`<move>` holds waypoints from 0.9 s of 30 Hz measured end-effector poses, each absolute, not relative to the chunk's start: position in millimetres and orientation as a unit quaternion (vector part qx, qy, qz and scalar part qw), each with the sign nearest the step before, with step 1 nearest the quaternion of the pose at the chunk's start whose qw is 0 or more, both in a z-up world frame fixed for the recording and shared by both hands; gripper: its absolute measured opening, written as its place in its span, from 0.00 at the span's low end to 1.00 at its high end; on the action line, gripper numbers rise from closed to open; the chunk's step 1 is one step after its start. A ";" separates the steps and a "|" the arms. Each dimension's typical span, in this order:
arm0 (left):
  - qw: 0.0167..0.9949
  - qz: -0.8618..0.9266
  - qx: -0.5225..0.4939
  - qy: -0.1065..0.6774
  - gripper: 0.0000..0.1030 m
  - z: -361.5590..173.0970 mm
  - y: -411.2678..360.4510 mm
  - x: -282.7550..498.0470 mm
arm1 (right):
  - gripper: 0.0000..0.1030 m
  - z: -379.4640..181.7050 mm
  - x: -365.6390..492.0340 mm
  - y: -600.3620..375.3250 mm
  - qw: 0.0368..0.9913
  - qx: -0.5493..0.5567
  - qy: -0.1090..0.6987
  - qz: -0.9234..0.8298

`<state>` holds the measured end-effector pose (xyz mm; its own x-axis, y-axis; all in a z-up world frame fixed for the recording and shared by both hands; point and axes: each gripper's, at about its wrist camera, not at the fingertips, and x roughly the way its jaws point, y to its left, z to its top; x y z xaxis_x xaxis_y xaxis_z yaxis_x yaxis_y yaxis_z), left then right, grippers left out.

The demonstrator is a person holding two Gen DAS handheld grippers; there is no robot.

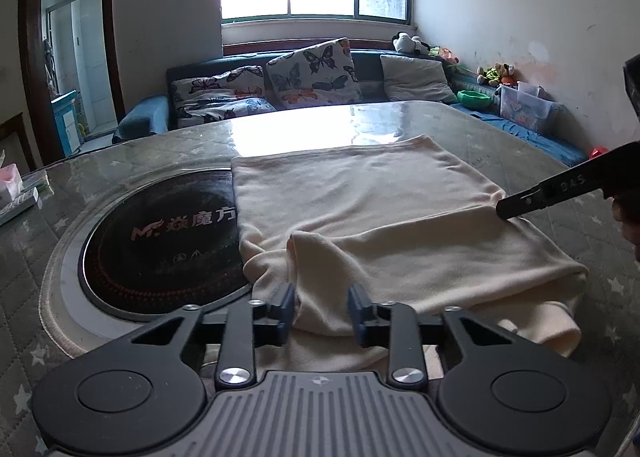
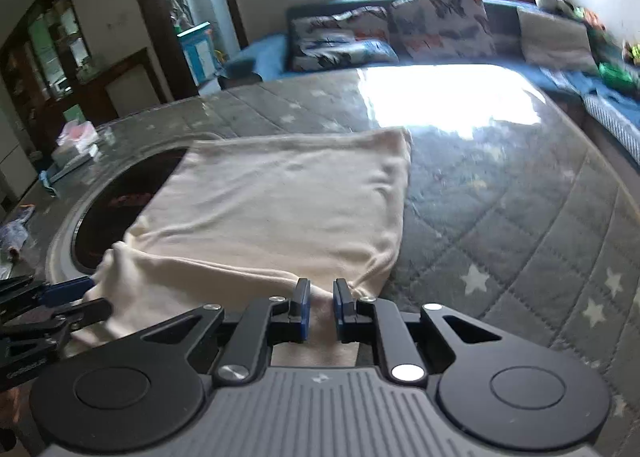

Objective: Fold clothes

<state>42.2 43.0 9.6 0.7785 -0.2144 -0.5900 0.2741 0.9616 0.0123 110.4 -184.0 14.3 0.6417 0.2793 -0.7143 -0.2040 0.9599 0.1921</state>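
Note:
A cream garment [image 1: 372, 213] lies partly folded on the quilted table, its left edge over a round black cooktop. My left gripper [image 1: 322, 307] sits at the near edge with a raised fold of cream cloth between its blue pads, which stand apart. My right gripper [image 2: 322, 307] has its pads close on a strip of the same garment [image 2: 280, 209] at its near right corner. The right gripper's black finger [image 1: 540, 197] also shows in the left wrist view, touching the garment's right edge. The left gripper [image 2: 72, 291] shows at the left in the right wrist view.
The round black cooktop [image 1: 168, 241] is set in the table left of the garment. A tissue pack and small items [image 1: 16, 189] lie at the table's far left. A sofa with butterfly cushions [image 1: 312, 73] runs behind the table. Quilted table cover [image 2: 520, 217] stretches to the right.

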 end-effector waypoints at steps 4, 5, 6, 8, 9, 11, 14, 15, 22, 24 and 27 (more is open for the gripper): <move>0.943 -0.126 0.040 0.306 0.08 14.0 48.3 40.5 | 0.13 15.3 107.6 -182.8 0.908 0.043 0.396 0.131; 0.943 -0.126 0.038 0.305 0.05 16.0 49.7 39.2 | 0.16 17.2 105.8 -181.5 0.909 0.040 0.394 0.132; 0.944 -0.126 0.036 0.303 0.04 18.0 51.0 37.8 | 0.17 19.7 102.9 -179.4 0.909 0.036 0.391 0.136; 0.946 -0.125 0.038 0.298 0.02 21.5 53.0 33.2 | 0.19 24.3 96.7 -174.6 0.911 0.026 0.386 0.145; 0.946 -0.124 0.040 0.296 0.02 23.0 54.1 31.0 | 0.19 26.1 92.8 -171.2 0.911 0.020 0.383 0.151; 0.946 -0.120 0.044 0.297 0.02 22.6 56.0 28.7 | 0.23 27.4 85.1 -163.8 0.909 0.010 0.383 0.167; 0.945 -0.109 0.043 0.305 0.02 19.3 59.8 28.8 | 0.26 23.8 74.4 -149.8 0.904 -0.010 0.386 0.185; 0.945 -0.106 0.038 0.308 0.02 19.9 61.4 28.9 | 0.26 22.5 70.9 -145.3 0.903 -0.018 0.386 0.190; 0.946 -0.115 0.021 0.302 0.13 26.0 59.9 30.1 | 0.26 13.5 52.5 -120.5 0.892 -0.048 0.392 0.222; 0.945 -0.115 0.022 0.307 0.19 22.2 58.9 32.3 | 0.27 13.3 48.9 -116.0 0.892 -0.059 0.388 0.222; 0.942 -0.114 0.022 0.314 0.20 16.4 57.3 35.6 | 0.27 18.1 46.1 -114.4 0.893 -0.058 0.383 0.230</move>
<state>35.6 57.3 16.4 0.7771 -0.2000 -0.5968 0.2282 0.9732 -0.0290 46.1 -114.4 18.1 0.6007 0.3655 -0.7110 -0.4542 0.8879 0.0727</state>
